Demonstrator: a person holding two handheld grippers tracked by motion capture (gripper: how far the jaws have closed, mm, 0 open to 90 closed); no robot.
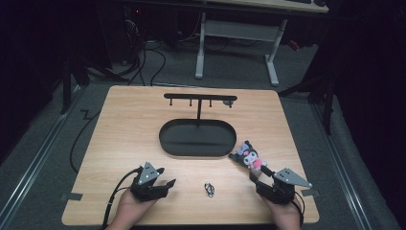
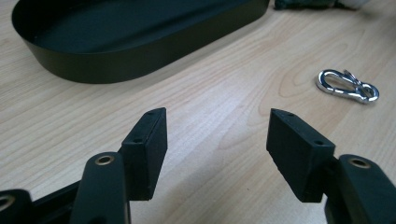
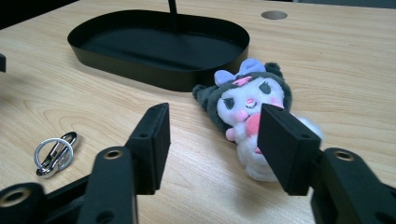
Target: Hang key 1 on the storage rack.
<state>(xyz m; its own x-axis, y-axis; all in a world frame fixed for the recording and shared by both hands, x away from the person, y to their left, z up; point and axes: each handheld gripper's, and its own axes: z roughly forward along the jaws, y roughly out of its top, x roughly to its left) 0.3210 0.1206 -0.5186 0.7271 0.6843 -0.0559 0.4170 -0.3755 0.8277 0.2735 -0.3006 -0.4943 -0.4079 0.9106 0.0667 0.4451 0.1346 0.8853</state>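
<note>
A small plush doll [image 1: 250, 156] [image 3: 250, 114] in a dark hood with a purple bow lies on the wooden table right of a black oval tray [image 1: 197, 139] [image 2: 135, 32] [image 3: 159, 44]. A silver keyring clasp [image 1: 209, 189] [image 2: 348, 87] [image 3: 53, 151] lies between my two grippers. My left gripper [image 1: 163, 178] [image 2: 217, 140] stands open near the front edge, left of the clasp. My right gripper [image 1: 261, 176] [image 3: 215, 140] is open too, just short of the doll, whose lower body sits behind the right jaw.
From the tray rises a thin post with a cross bar [image 1: 200, 97] carrying small hooks. A white desk frame [image 1: 237, 36] stands on the floor beyond the table. A round hole [image 3: 274, 15] marks the tabletop far behind the doll.
</note>
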